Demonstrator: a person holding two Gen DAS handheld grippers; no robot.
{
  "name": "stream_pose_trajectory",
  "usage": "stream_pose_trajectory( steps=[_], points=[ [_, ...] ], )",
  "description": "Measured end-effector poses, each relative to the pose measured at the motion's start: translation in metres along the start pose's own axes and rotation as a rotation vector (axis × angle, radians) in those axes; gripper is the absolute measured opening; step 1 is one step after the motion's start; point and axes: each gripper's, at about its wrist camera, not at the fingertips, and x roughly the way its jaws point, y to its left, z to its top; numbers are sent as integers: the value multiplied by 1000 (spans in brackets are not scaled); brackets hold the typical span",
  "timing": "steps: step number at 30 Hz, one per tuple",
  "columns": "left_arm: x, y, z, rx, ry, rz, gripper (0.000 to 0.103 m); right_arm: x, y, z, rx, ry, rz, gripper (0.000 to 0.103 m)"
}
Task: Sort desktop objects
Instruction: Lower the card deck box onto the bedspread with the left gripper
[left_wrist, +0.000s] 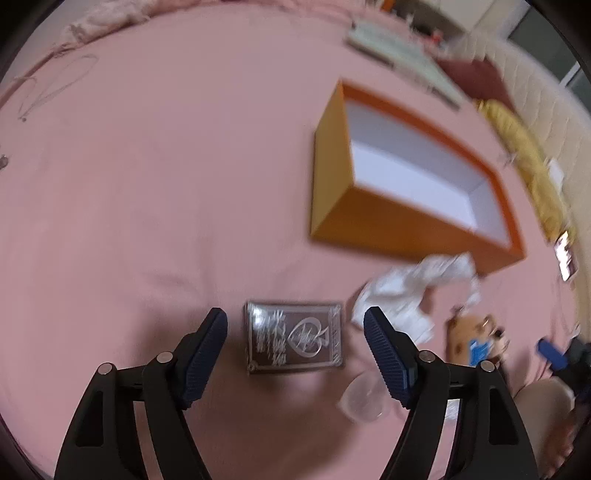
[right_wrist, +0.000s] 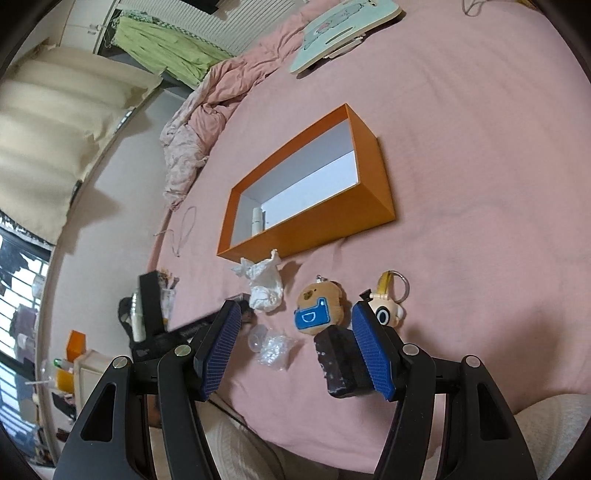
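Orange box (right_wrist: 325, 218) lies open on the pink bed (right_wrist: 480, 184), holding one small white bottle (right_wrist: 256, 220) at its end. Left tongs (left_wrist: 295, 332) and right tongs (right_wrist: 295, 332) gape apart, empty.

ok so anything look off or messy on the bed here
Mostly the crumpled white tissue lying just outside the orange box, and a scrap of clear plastic wrap beside a small clear cap. They look like litter among the keychains. Nothing looks spilled or broken.
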Motion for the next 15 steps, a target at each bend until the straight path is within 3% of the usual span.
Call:
stream_pose_trajectory(
  steps=[4,7,11,15],
  points=[
    [-11,0,-3,-27,-108,-86,80,6,4,2,-15,29,-34,64],
    [-10,-1,-1,-38,-123,-114,82,13,15,14,-32,79,-28,64],
    [-3,-3,6,-65,-113,-145,82,27,48,59,-81,121,-63,64],
    [2,-8,8,-80,-118,-164,82,77,89,118,-162,273,-227,64]
  ],
)
